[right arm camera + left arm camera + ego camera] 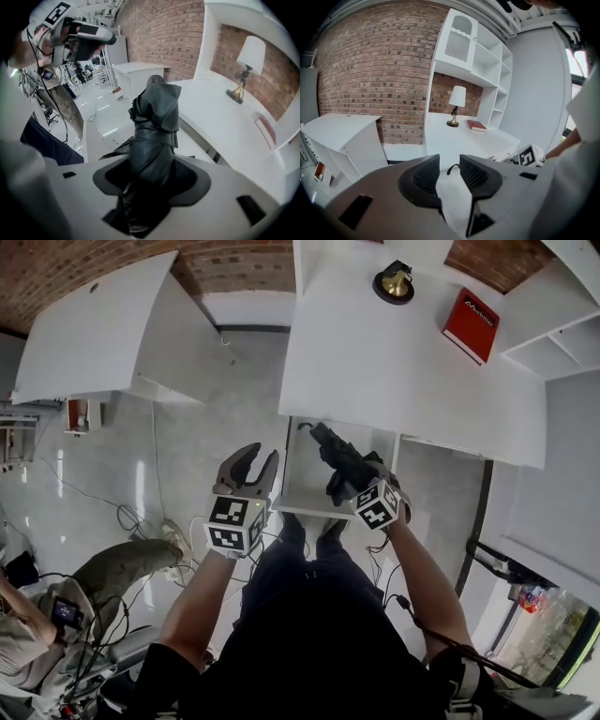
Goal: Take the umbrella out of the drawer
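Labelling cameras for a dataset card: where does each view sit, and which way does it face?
Head view: on the person's head, steeply down at the open drawer; forearms, legs, left gripper and right gripper show.
Left gripper view: on the left gripper, facing the desk past open, empty jaws; the right gripper's marker cube shows.
Right gripper view: on the right gripper, along jaws shut on the umbrella; the person's head camera shows.
Shared: all three show the lamp and red book.

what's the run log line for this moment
right gripper: shut on umbrella | drawer: open | left gripper: open, empty
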Tool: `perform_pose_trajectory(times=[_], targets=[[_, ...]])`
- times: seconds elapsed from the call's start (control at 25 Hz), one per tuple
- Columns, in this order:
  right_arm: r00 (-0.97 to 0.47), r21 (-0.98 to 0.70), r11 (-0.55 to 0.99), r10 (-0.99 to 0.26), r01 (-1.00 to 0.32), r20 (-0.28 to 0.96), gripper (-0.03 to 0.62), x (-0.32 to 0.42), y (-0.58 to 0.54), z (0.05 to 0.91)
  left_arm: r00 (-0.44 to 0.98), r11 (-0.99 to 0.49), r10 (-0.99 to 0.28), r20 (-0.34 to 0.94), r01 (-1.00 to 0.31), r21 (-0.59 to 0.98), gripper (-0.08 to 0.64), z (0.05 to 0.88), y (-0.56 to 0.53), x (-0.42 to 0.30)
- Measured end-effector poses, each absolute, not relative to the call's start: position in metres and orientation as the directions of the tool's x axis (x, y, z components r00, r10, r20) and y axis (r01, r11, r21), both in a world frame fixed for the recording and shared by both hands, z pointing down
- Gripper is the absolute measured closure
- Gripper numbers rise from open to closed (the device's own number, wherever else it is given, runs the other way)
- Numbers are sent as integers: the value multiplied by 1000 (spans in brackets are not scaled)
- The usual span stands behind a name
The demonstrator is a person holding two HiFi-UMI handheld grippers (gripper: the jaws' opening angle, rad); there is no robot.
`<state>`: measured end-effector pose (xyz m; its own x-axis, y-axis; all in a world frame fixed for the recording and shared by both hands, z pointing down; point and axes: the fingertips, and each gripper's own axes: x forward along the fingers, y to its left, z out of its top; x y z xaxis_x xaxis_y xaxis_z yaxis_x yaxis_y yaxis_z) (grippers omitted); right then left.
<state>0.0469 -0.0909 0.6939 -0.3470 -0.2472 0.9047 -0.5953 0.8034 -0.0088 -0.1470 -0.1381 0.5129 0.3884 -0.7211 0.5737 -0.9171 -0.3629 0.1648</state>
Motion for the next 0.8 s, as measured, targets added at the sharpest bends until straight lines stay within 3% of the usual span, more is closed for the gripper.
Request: perform_pose_trajectory(times=[0.52, 0.8], targets=[[-407, -27, 609, -496, -793, 768, 353, 85, -122, 582, 444, -415, -783, 436, -895, 165, 430, 439, -139, -115], [-404, -22, 545, -594, -838, 696, 353, 93, -140, 530, 466, -444, -800, 377, -883, 149, 430, 415, -149, -119]])
